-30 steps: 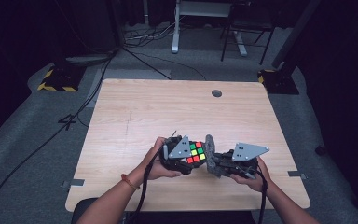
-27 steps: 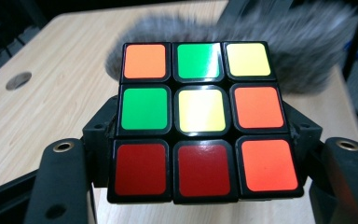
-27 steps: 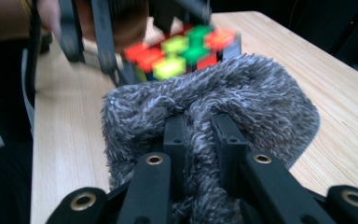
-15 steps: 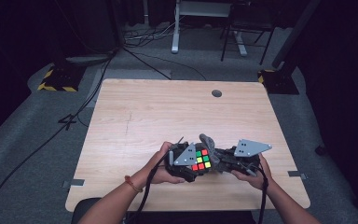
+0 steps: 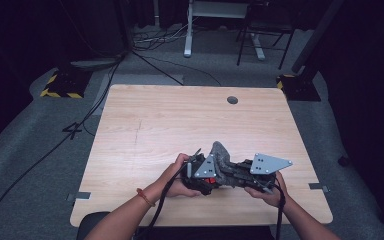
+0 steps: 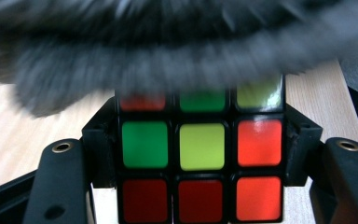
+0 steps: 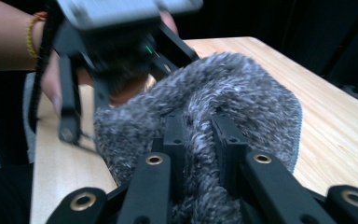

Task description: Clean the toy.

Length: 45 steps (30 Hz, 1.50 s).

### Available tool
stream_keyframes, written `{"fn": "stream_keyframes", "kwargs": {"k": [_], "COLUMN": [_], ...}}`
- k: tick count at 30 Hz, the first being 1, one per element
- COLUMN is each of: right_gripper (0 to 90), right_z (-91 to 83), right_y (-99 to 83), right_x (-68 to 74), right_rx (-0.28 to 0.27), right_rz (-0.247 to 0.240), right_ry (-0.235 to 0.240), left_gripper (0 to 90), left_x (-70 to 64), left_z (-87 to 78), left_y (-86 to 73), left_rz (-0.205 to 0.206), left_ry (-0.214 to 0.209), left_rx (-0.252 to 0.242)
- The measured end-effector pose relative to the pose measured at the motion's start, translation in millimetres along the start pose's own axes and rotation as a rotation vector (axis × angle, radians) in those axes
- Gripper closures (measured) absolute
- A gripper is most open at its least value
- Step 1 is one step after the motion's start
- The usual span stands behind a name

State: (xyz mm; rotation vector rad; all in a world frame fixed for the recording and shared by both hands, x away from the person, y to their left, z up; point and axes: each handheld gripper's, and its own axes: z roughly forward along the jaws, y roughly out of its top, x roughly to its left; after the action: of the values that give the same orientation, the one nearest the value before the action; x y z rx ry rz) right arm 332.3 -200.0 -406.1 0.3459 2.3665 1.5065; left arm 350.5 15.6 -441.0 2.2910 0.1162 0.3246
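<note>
Over the near edge of the wooden table (image 5: 145, 130), both hands are working close together, and this looks like a wipe-down job. The left gripper (image 6: 200, 154) has its two black jaws clamped on opposite sides of a puzzle cube (image 6: 200, 158), pads snug against the cube's flanks, so the coloured face of green, yellow, orange and red squares is turned up and open to the camera. That grip makes sense: pinching from the sides leaves the top free to be rubbed. In the high view the cube (image 5: 209, 181) is mostly covered, just a red sliver peeking out low between the two tools, held just above the tabletop. Now the right gripper (image 7: 200, 140): its jaws are nearly closed, pinching a bunched fold of the grey fuzzy cloth (image 7: 223, 93), with the rest of the fabric billowing out ahead like a pad. That pad is draped over the far rows of the cube, and it smears across the top of the left gripper view (image 6: 168, 42) as a blur, which suggests the cloth is in motion. I'd judge the wiping stroke is under way, one tool steadying, the other scrubbing. The risk here is the cloth snagging on the left jaws.
</note>
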Motion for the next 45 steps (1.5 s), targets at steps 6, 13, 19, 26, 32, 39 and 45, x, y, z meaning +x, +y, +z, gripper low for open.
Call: {"fn": "stream_keyframes", "kwargs": {"k": [6,13,19,26,32,39,45], "right_gripper": [78.1,78.1,78.1,78.0,78.5,78.5,78.4], "right_z": [5.9,-2.3,3.8,12.6,2.5,-2.6,-1.7], "right_y": [0.7,-16.6,-30.2,-38.5,-34.7,-23.9,-21.9], "right_x": [5.1,-19.1,-31.4,-32.1,-33.1,-25.6,-24.6], "right_rx": [0.022,0.064,0.112,0.130,0.049,0.000,0.000], "right_rz": [-0.032,0.055,0.116,0.153,0.180,0.143,0.126], "right_ry": [-0.014,-0.055,-0.024,0.048,0.072,0.087,0.041], "left_gripper": [33.3,33.3,33.3,33.4,32.7,32.9,33.2], "left_x": [-4.0,4.4,6.6,6.5,10.7,6.9,8.9], "left_z": [4.4,-18.8,-27.4,-35.4,-31.3,-22.8,-27.8], "left_y": [0.8,1.0,1.2,3.5,-2.3,-2.4,-0.2], "left_rz": [0.017,0.001,0.005,0.006,0.010,0.031,0.004], "left_ry": [-0.023,0.011,0.042,0.046,0.040,0.049,0.049], "left_rx": [0.002,-0.086,-0.113,-0.175,-0.133,-0.065,-0.121]}}
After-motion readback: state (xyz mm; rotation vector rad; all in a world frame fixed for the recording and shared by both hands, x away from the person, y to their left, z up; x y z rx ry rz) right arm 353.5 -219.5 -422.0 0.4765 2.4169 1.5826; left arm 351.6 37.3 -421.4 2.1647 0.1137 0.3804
